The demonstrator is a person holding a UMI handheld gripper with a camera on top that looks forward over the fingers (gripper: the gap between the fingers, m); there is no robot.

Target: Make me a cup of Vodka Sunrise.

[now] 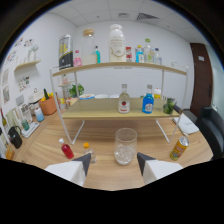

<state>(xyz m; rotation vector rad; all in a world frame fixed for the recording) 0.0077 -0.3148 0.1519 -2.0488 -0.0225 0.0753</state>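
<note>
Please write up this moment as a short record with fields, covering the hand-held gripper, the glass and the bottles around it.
hand-held gripper: open, holding nothing, its fingers either side of the near part of the glass
glass: clear, upright on the wooden table, something pale at its bottom
lower shelf: clear bottle with red label and blue bottle, standing side by side
table, left of glass: small red bottle, small yellow-capped item
table, right of glass: tilted orange can
top shelf: large white bottle among several others
</note>
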